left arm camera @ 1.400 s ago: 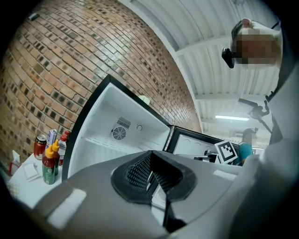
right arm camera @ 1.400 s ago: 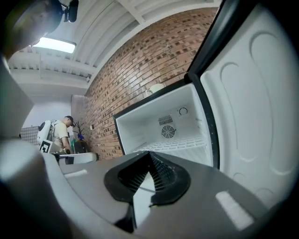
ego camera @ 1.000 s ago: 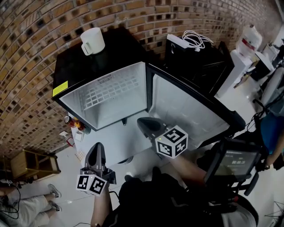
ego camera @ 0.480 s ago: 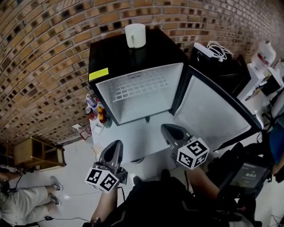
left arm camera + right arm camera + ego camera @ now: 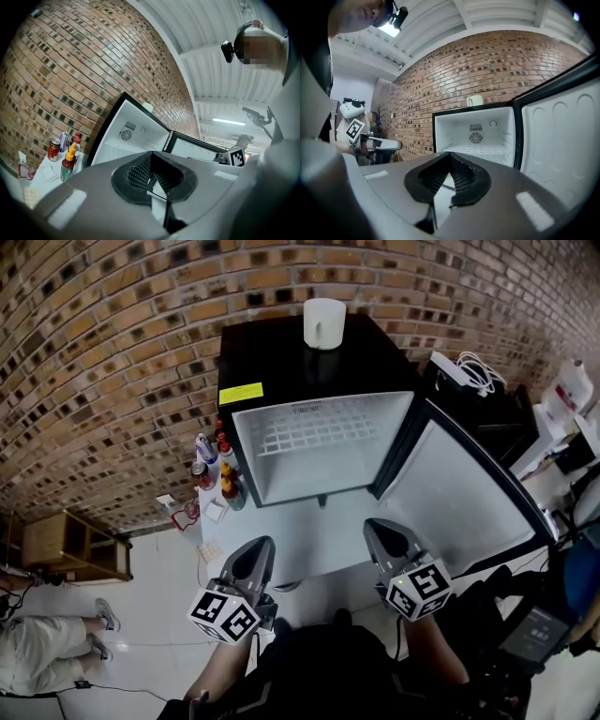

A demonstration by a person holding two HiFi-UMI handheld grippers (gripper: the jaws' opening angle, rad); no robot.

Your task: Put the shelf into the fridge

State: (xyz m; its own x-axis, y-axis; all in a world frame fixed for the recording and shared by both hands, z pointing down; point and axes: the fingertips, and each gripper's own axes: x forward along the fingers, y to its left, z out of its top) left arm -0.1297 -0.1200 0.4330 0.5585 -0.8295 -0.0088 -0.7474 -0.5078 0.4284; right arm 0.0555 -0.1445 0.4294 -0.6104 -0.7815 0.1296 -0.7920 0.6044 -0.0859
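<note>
A black mini fridge [image 5: 281,362] stands with its door [image 5: 464,507] swung open to the right. A white wire shelf [image 5: 323,432] lies inside its white compartment, and the right gripper view shows the shelf [image 5: 476,150] level under the fan grille. My left gripper [image 5: 258,547] and right gripper [image 5: 380,529] hover side by side over the pale table [image 5: 300,531] in front of the fridge, well short of the opening. Both are shut with nothing between the jaws, as the left gripper [image 5: 151,180] and right gripper [image 5: 447,180] also show in their own views.
A white mug [image 5: 324,322] stands on the fridge top. Cans and sauce bottles [image 5: 214,470] crowd the table left of the fridge. A black unit with white cables [image 5: 464,381] sits to the right. A wooden rack [image 5: 66,549] and a seated person's legs [image 5: 52,667] are at left.
The view has swung so the fridge now sits centred and squarer. Both grippers have come level with each other lower in the frame. Their jaws stayed shut.
</note>
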